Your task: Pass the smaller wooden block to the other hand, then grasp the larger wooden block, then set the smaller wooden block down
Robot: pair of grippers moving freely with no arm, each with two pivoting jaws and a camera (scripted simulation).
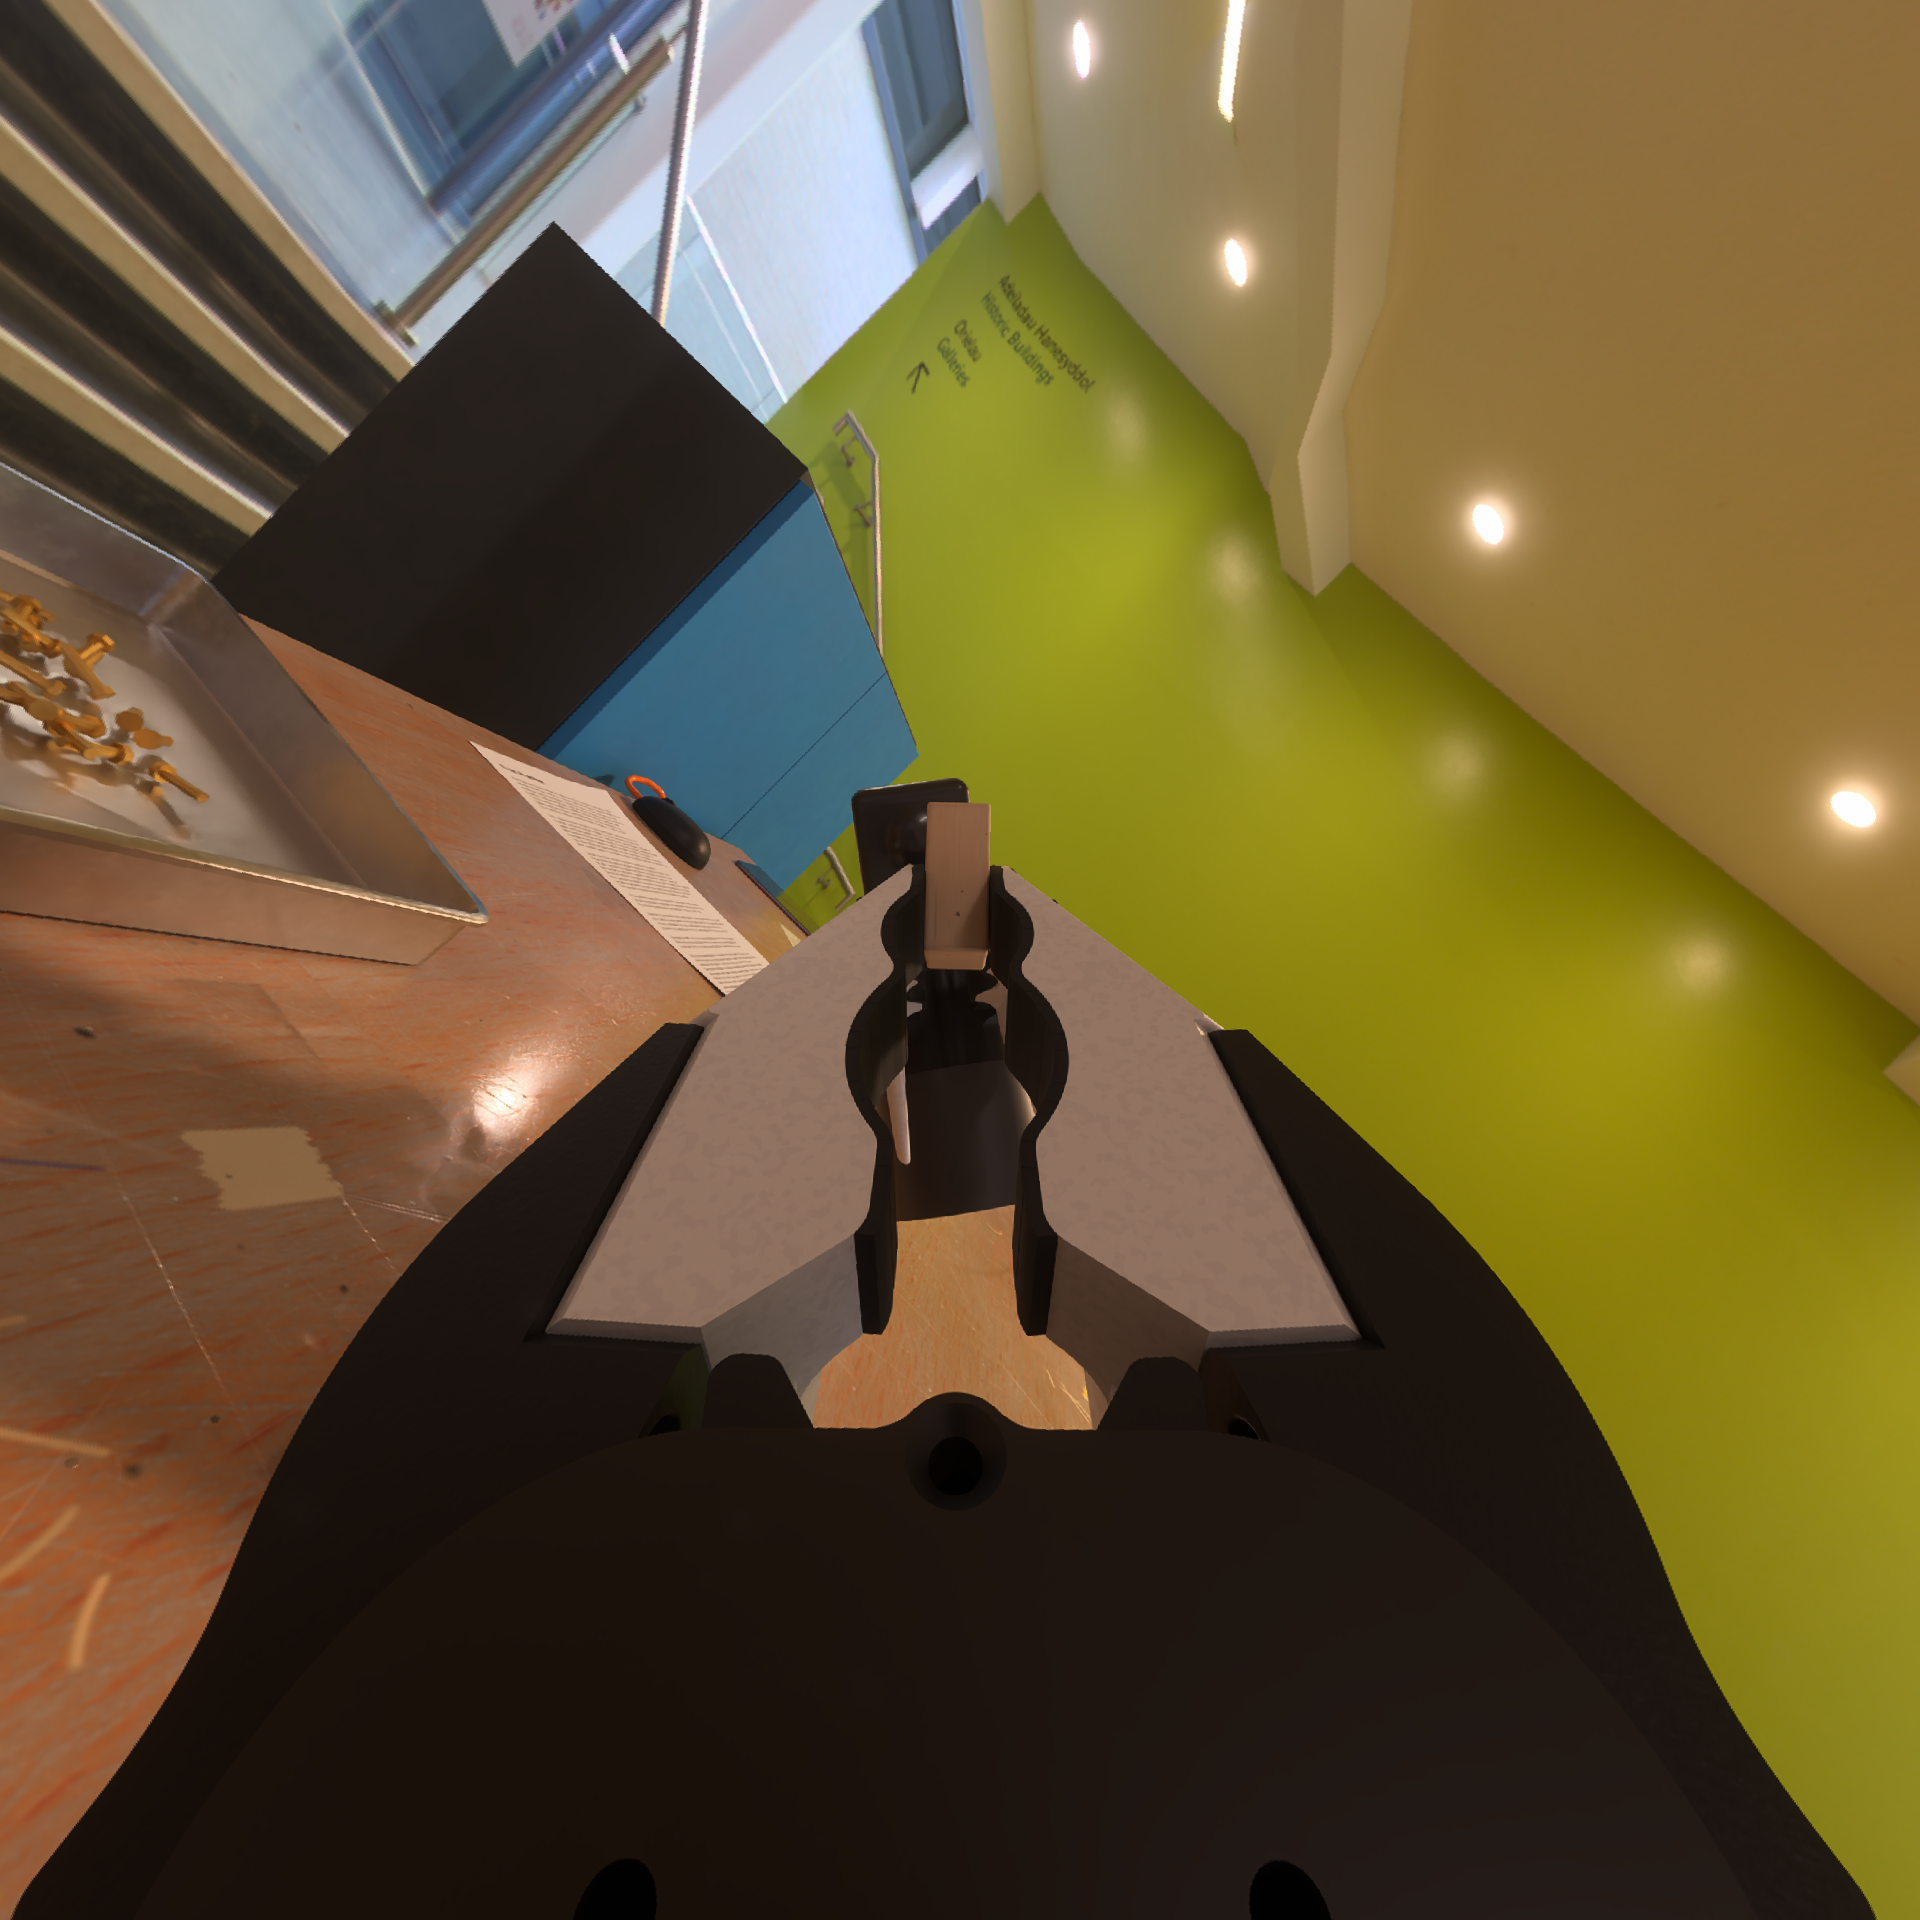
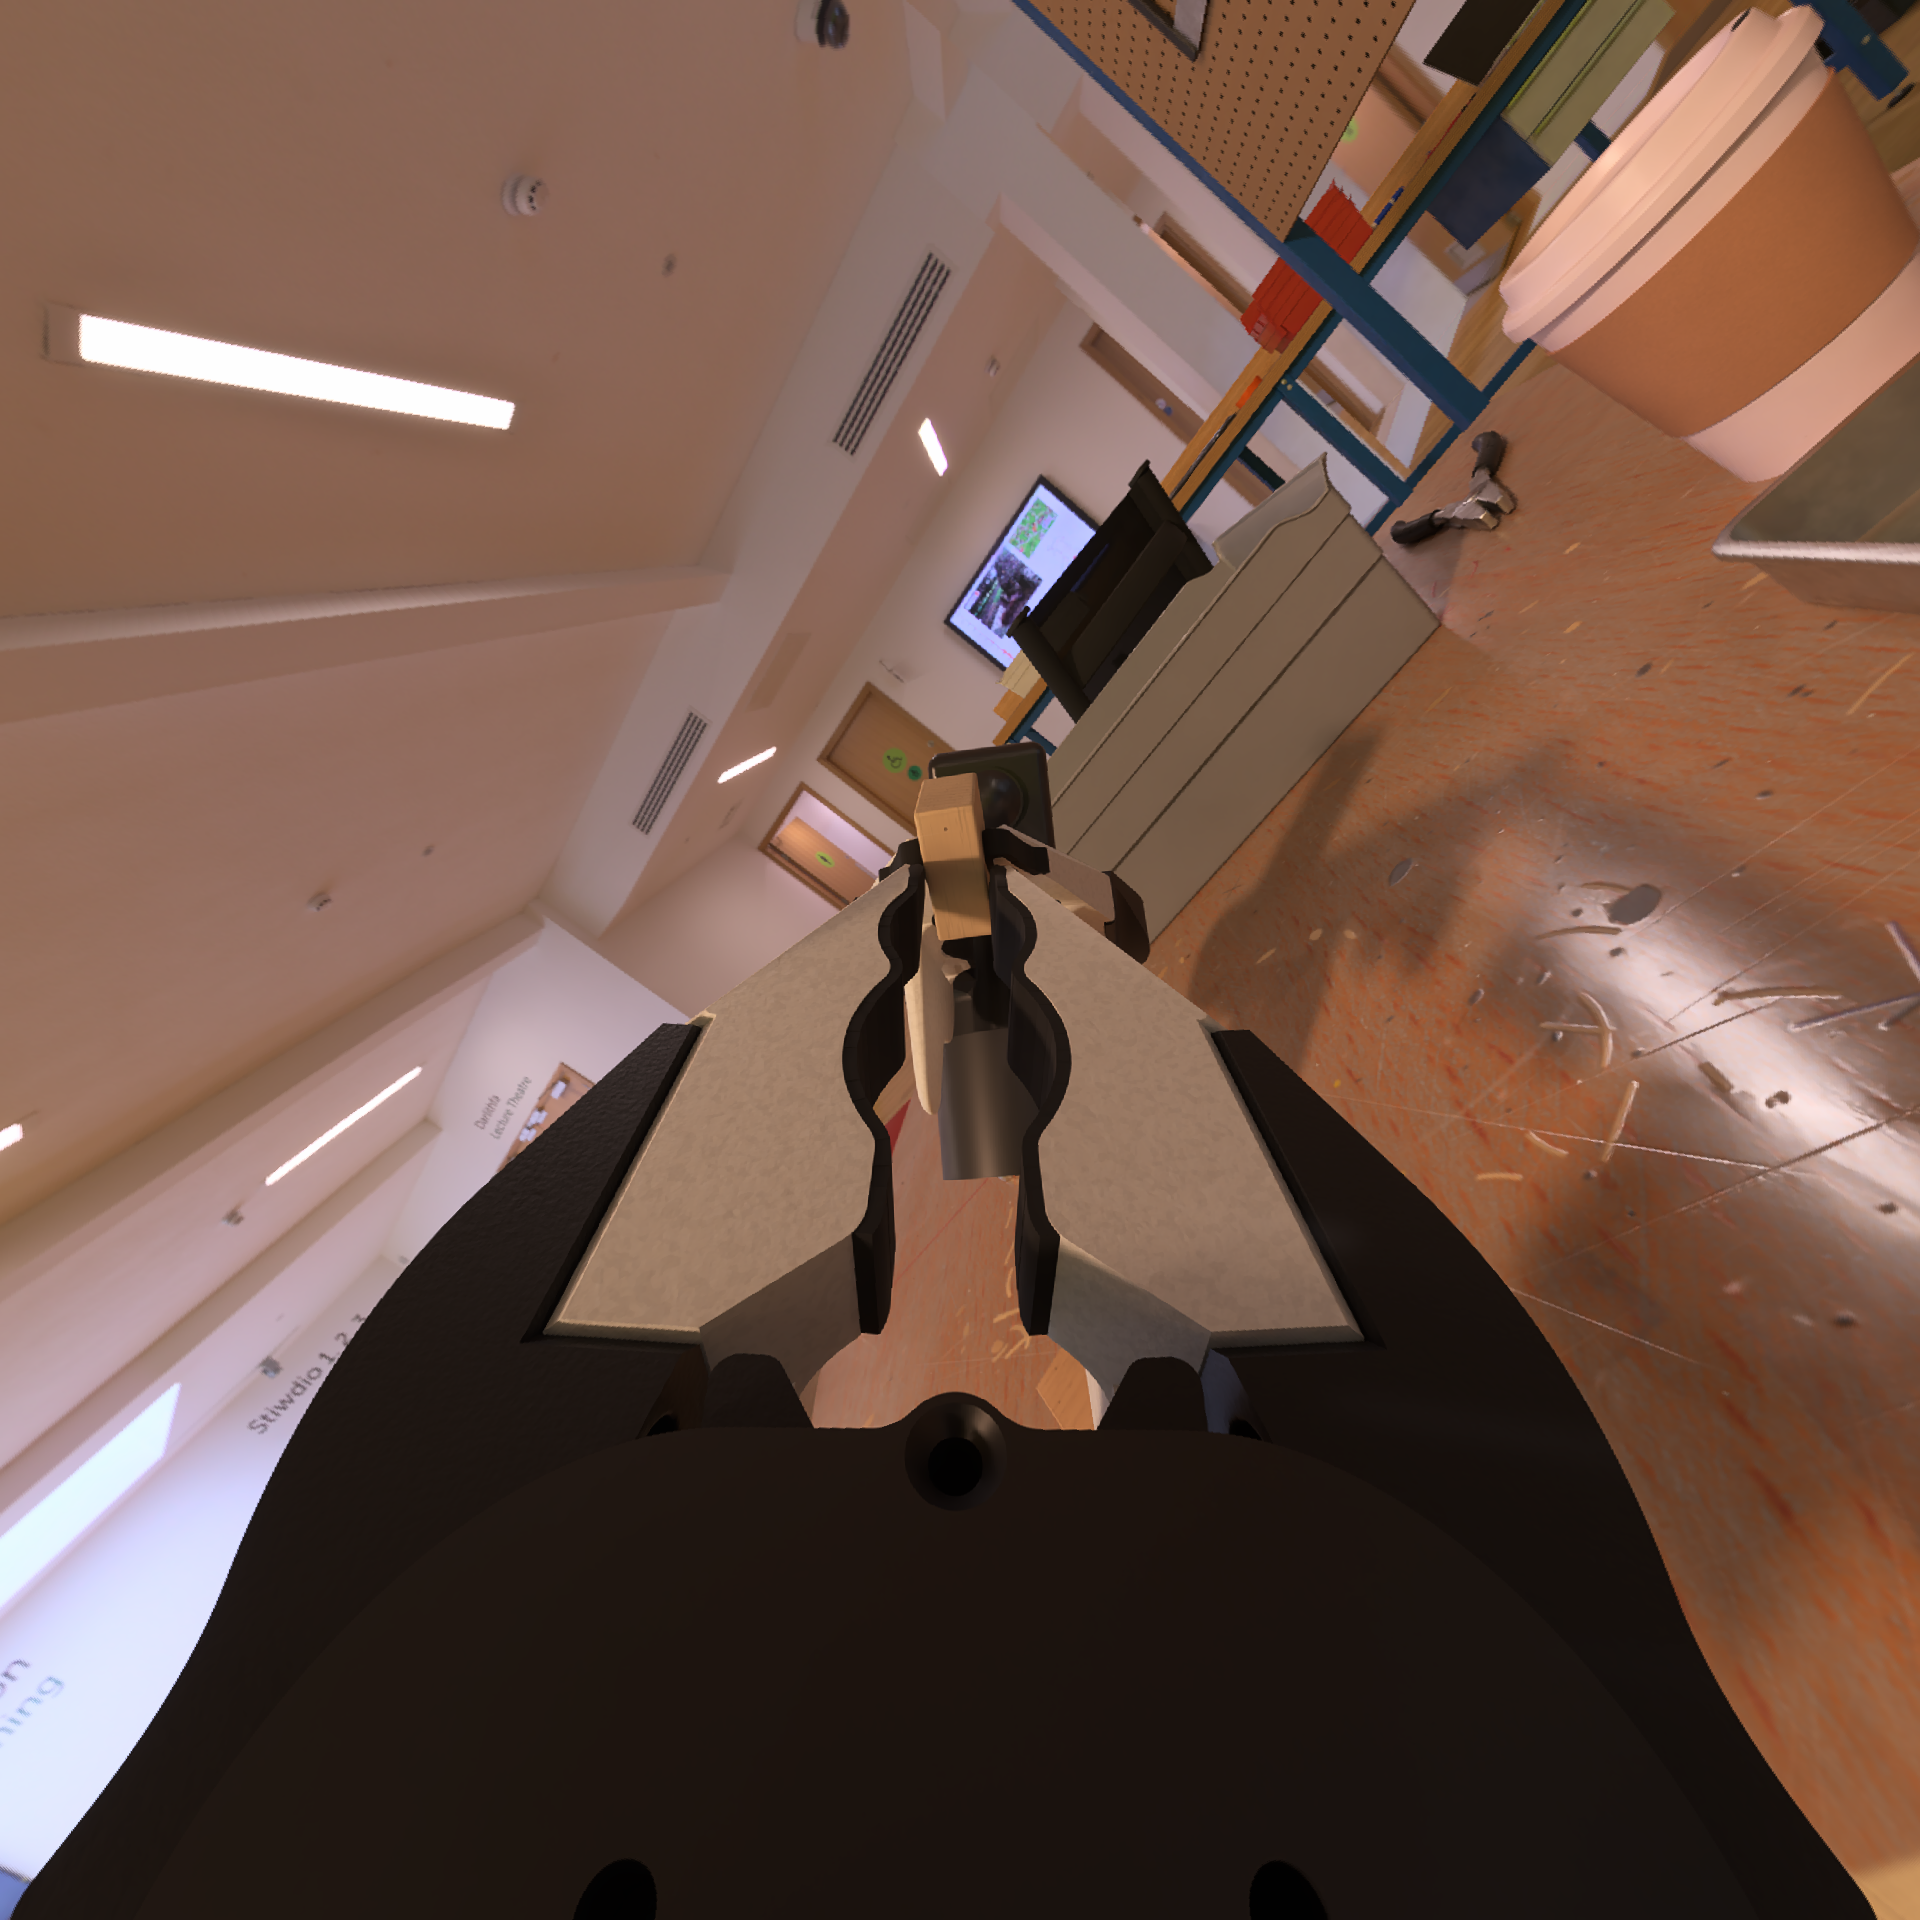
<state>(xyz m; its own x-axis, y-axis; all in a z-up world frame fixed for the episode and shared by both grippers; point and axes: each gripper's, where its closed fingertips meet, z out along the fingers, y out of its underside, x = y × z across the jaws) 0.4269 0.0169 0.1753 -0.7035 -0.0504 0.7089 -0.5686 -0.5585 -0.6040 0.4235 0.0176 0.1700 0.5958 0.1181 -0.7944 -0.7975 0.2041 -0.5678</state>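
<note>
Your left gripper point(image 1: 954, 894) has its fingertips pressed against the sides of the smaller wooden block point(image 1: 957, 883), and your right gripper point(image 2: 954, 883) is clamped on that same block point(image 2: 954, 868) from the opposite side. So the block hangs in the air between the two, well above the bench point(image 1: 312, 1143), with both grippers meeting nose to nose. This looks like the middle of the pass: both grips are on, and neither has let go.

The block appears light, stiff and square-edged, with flat, dry faces that should hold well under the pads. Because it is short, two grips crowd it; take it on opposite flat faces near the free end, and release one side only once the other feels firm, or it may twist out.

The larger wooden block does not show in either view.

Farther out on the bench, a shallow metal tray point(image 1: 343, 821) holds a scatter of brass-coloured screws point(image 1: 83, 717). In the right wrist view a lidded paper cup point(image 2: 1704, 249) stands beside a metal bin point(image 2: 1829, 551); their contents are hidden.
</note>
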